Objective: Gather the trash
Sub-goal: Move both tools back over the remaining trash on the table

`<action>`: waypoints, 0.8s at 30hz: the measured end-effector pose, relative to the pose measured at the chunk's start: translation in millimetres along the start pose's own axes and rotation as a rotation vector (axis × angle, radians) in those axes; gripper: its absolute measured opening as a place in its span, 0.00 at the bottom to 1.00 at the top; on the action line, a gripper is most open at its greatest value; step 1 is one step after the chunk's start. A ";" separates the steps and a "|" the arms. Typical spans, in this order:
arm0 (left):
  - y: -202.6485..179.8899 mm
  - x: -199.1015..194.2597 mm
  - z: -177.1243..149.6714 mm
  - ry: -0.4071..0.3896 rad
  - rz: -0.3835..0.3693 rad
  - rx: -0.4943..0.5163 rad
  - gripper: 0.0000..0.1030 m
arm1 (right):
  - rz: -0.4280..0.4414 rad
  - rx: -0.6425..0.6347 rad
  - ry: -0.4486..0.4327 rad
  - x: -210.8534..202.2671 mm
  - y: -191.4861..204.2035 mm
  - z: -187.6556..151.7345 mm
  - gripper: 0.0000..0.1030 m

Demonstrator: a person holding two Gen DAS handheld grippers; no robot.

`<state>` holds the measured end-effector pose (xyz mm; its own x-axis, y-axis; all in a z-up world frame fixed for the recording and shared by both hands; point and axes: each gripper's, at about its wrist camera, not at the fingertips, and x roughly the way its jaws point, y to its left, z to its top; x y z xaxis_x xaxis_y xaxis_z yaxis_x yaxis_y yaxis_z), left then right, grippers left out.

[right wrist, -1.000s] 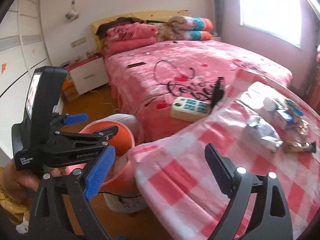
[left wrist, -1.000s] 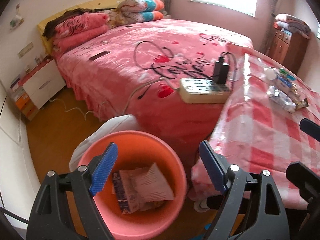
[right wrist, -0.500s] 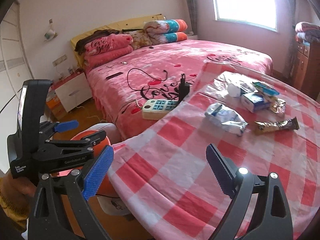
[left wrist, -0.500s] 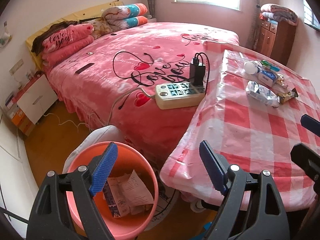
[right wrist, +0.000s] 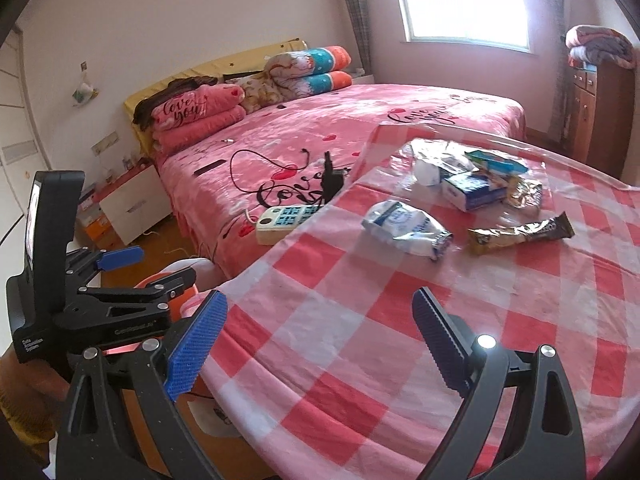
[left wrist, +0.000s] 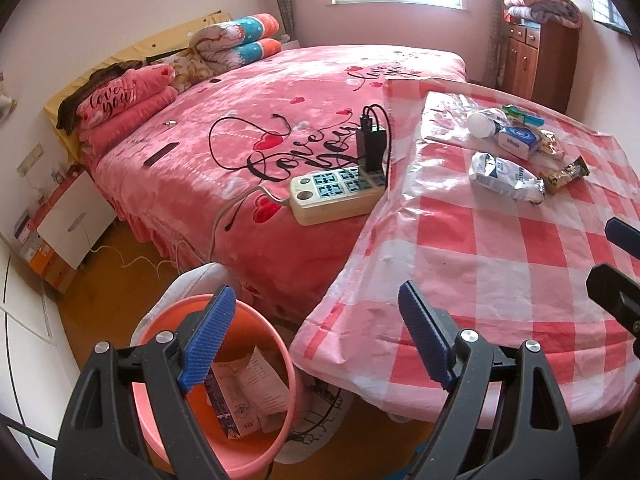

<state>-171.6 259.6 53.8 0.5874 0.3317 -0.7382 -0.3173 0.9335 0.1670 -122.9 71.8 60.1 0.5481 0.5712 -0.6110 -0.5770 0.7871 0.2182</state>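
Trash lies on the far part of a red-checked table (right wrist: 400, 320): a crumpled white and blue wrapper (right wrist: 406, 229) (left wrist: 505, 176), a gold and brown snack bar wrapper (right wrist: 520, 232) (left wrist: 564, 175), a blue and white carton (right wrist: 474, 191) (left wrist: 516, 141) and a white cup (left wrist: 482, 122). On the floor left of the table stands a salmon bucket (left wrist: 160, 420) holding a flattened carton (left wrist: 244, 396). My left gripper (left wrist: 316, 336) hangs open between the bucket and the table's corner, nothing in it. My right gripper (right wrist: 318, 342) is open above the table's near edge, well short of the trash.
A pink bed (left wrist: 280, 120) adjoins the table, with a power strip (left wrist: 336, 194) and charger at its edge beside the tablecloth. A white nightstand (left wrist: 72, 220) stands far left, a wooden cabinet (left wrist: 540, 64) far right. A white bag (left wrist: 192, 276) sits behind the bucket.
Both grippers have swung to the right, away from the bucket and toward the table. The trash pile has come more fully into both views. Both stayed open.
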 end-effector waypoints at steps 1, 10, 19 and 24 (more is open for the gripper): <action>-2.6 -0.7 0.6 0.000 0.001 0.005 0.82 | -0.001 0.006 -0.001 -1.0 -3.0 -0.7 0.90; -26.7 -4.6 6.2 -0.003 -0.004 0.047 0.82 | -0.024 0.060 -0.019 -11.9 -33.2 -5.0 0.90; -69.2 -6.5 18.8 -0.017 -0.071 0.107 0.82 | -0.066 0.151 -0.044 -26.8 -78.9 -7.8 0.90; -92.7 -2.3 27.5 -0.010 -0.130 0.124 0.82 | -0.103 0.184 -0.059 -35.4 -105.0 -7.7 0.90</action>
<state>-123.1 176.0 57.9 0.6252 0.2077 -0.7523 -0.1439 0.9781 0.1504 -86.4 -32.9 53.0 0.6357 0.4942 -0.5930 -0.3990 0.8680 0.2955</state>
